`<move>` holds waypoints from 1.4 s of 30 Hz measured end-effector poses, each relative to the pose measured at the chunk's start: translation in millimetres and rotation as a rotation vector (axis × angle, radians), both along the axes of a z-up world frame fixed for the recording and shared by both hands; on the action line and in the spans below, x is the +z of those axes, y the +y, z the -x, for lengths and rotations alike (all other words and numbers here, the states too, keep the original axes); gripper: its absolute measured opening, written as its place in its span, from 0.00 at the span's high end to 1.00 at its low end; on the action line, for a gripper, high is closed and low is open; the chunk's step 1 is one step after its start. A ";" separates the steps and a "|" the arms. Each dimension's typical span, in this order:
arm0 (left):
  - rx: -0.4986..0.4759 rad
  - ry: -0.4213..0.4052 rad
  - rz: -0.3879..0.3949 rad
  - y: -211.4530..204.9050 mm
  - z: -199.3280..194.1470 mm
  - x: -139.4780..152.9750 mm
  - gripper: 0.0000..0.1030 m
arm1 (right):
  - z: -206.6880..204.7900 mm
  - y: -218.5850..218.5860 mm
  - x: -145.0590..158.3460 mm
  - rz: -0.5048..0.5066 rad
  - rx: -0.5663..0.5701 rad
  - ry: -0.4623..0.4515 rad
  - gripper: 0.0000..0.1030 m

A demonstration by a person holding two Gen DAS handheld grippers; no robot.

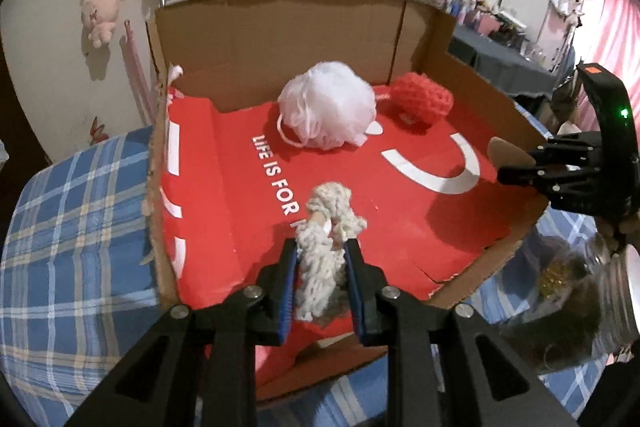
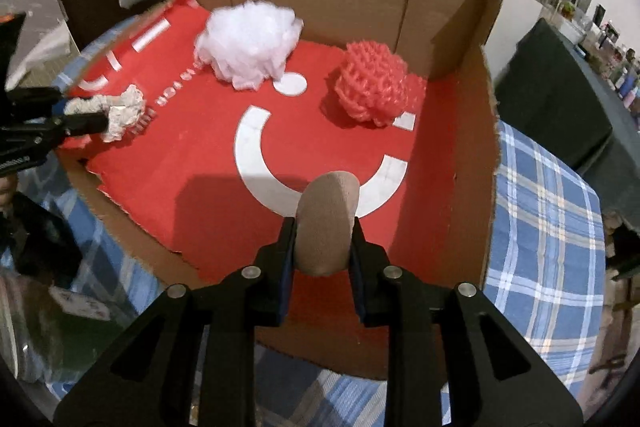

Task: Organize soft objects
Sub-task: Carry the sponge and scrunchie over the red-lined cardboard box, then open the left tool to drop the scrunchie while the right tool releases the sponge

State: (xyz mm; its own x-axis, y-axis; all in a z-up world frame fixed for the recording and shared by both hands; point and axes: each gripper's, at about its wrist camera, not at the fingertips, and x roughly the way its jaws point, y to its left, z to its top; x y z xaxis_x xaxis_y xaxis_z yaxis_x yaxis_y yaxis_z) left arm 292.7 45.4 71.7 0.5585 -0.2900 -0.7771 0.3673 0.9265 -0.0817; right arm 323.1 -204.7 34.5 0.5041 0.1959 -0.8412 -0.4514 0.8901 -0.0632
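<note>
Both carries are at the drop-off step: the left claw (image 1: 322, 263), clamped on a cream yarn bundle (image 1: 326, 227), and the right claw (image 2: 323, 247), clamped on a tan sponge (image 2: 326, 223), hang over the cardboard box (image 2: 440, 27), a white pouf (image 2: 250, 43) and red pouf (image 2: 372, 87) lying ahead of them, so next each must lower and release.

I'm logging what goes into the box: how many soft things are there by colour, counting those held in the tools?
White: 1, the pouf
Red: 1, the mesh scrubber
Cream: 1, the yarn bundle in the left tool
Tan: 1, the sponge in the right tool
Total: 4
</note>
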 end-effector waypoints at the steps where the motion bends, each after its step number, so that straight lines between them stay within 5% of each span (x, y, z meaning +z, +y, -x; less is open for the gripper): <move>1: 0.005 0.010 -0.005 -0.8 -1.9 -2.0 0.77 | -2.3 2.3 -2.4 0.019 -0.002 0.007 0.77; 10: 0.009 0.017 -0.056 -5.9 -6.7 -8.0 0.76 | -8.6 8.9 -10.5 0.083 -0.005 0.028 0.77; 14: 0.005 0.015 -0.059 -7.1 -7.3 -9.3 0.68 | -8.8 9.9 -12.7 0.101 -0.001 0.025 0.74; 18: -0.014 -0.006 -0.073 -13.8 -5.6 -7.7 0.49 | -5.5 17.4 -13.7 0.126 0.020 0.009 0.55; 21: -0.014 -0.036 -0.095 -18.1 -4.5 -3.9 0.46 | -1.0 23.6 -11.9 0.141 0.029 -0.015 0.50; 42: 0.005 -0.224 0.038 -19.6 70.7 67.8 0.11 | 35.3 7.7 43.3 0.034 -0.036 -0.125 0.37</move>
State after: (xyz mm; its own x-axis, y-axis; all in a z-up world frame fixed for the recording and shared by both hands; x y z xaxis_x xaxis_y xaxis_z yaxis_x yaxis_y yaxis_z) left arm 222.0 25.8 139.6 0.7176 -0.3140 -0.6217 0.3759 0.9260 -0.0337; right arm 287.8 -197.0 77.8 0.6118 0.1483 -0.7770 -0.4059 0.9019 -0.1475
